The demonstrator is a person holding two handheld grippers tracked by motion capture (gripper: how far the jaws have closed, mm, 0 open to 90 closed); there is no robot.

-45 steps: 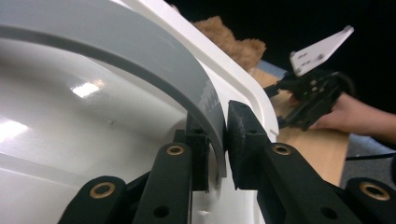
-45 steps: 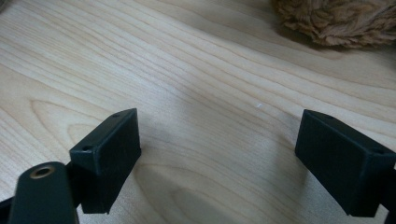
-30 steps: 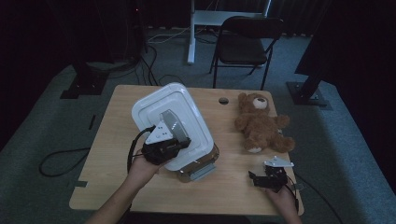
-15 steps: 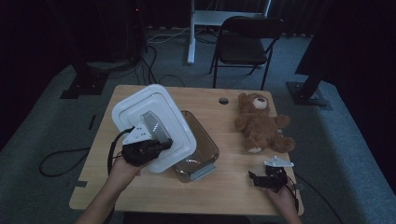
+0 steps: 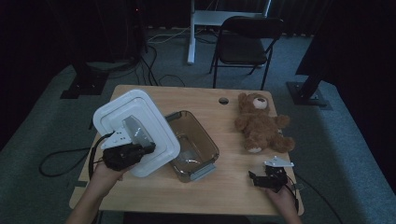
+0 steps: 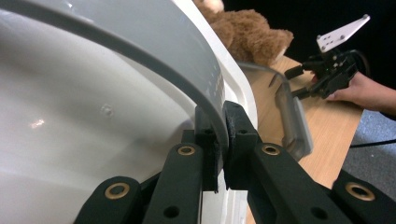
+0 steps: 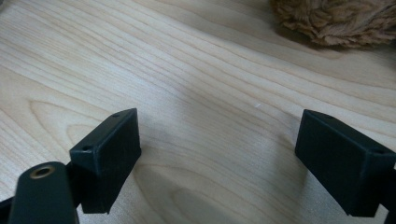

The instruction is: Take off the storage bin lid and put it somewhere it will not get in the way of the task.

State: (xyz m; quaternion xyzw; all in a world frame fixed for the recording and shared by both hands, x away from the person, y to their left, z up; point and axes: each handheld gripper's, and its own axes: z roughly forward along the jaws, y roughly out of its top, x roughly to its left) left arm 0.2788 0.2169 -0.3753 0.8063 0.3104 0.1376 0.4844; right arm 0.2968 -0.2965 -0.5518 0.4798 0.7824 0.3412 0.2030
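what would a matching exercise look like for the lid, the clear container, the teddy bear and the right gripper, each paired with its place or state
Things:
1. white lid
2. clear container
3. teddy bear
4. right gripper

Places or states:
A. lies on the table's right side, near the far edge
B. jaws apart, low over bare wood near the front right corner
C. tilted up off the table, clamped in the left gripper
D. stands uncovered at the middle of the table

Pairs: 1-C, 2-D, 3-A, 4-B
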